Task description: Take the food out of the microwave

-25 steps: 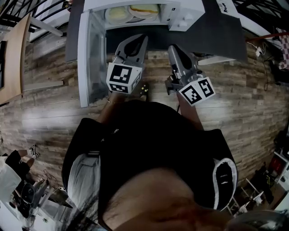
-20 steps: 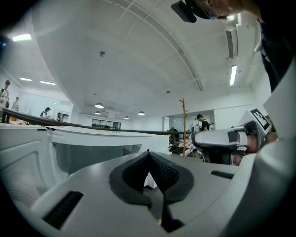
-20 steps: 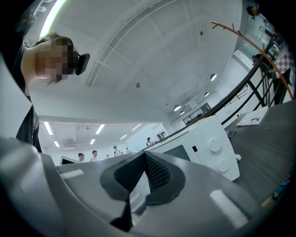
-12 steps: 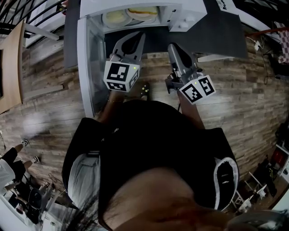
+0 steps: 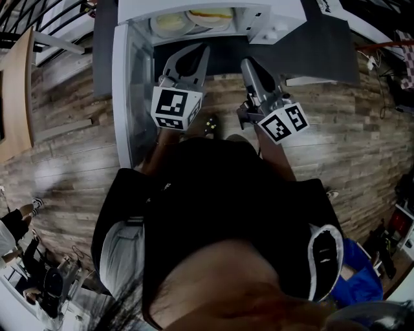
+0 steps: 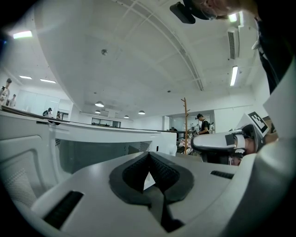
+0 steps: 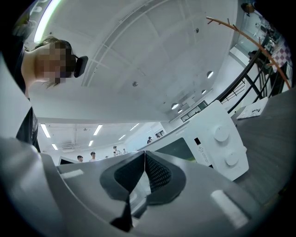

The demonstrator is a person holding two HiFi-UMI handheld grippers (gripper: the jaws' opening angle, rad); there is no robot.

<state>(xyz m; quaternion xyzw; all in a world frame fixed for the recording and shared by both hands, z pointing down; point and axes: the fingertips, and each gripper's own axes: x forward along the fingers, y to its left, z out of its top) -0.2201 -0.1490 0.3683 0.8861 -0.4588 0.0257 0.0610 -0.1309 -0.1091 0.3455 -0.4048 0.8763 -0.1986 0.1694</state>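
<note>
The white microwave (image 5: 275,22) stands on a dark counter at the top of the head view, its door (image 5: 132,84) swung open to the left. Inside sit two plates of pale food, one at the left (image 5: 169,24) and one at the right (image 5: 208,16). My left gripper (image 5: 204,49) is shut and empty, pointing at the opening just short of it. My right gripper (image 5: 246,63) is beside it, also shut and empty. The left gripper view shows closed jaws (image 6: 149,153) before the door (image 6: 92,148). The right gripper view shows closed jaws (image 7: 144,153) and the knob panel (image 7: 222,143).
The dark counter (image 5: 323,52) runs to the right of the microwave, above a wood-plank floor (image 5: 362,129). The open door stands close to the left of my left gripper. Other people are at the bottom left (image 5: 19,220).
Both grippers stay shut and side by side before the open microwave, with only a slight drift. The people at the bottom left have shifted.
</note>
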